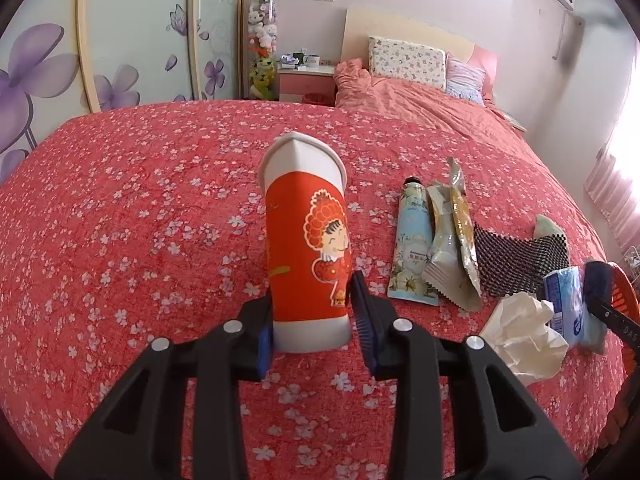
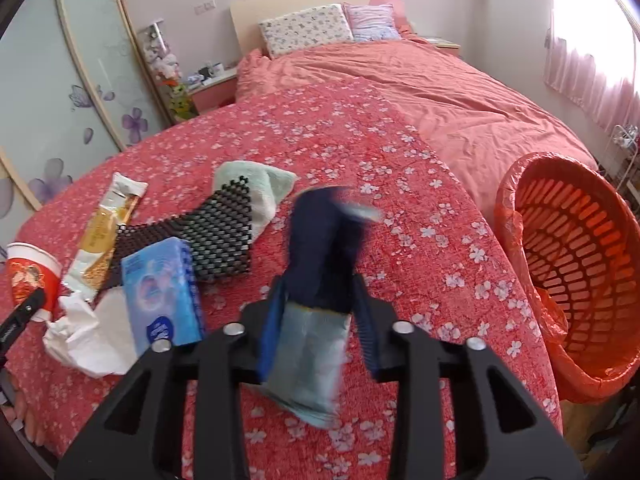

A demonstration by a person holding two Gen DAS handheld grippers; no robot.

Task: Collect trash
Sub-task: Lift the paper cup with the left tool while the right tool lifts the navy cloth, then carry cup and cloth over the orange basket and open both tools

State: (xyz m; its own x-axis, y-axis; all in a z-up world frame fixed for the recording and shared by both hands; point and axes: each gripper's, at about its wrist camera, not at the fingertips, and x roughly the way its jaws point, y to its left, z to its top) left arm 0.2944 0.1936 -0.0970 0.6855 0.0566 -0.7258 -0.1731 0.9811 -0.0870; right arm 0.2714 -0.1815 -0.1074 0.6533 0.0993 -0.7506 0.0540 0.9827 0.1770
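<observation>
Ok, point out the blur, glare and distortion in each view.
Left wrist view: paper cup sharp, window blown out white, bed edge bowed by the fisheye. Right wrist view: dark blue packet smeared with motion blur, window overexposed, orange basket crisp.

Your left gripper (image 1: 312,316) has the red paper cup (image 1: 306,248) between its jaws, over the red floral bedspread (image 1: 140,220). Right of the cup lie a pale blue tube (image 1: 412,240), foil wrappers (image 1: 452,248), then a black mesh mat (image 2: 212,236) overlapping a folded green towel (image 2: 260,184). The blue tissue pack (image 2: 160,292) sits on crumpled white tissue (image 2: 88,336). Your right gripper (image 2: 318,320) has a dark blue packet (image 2: 320,248) between its jaws; the orange lined basket (image 2: 576,264) stands right of the bed.
</observation>
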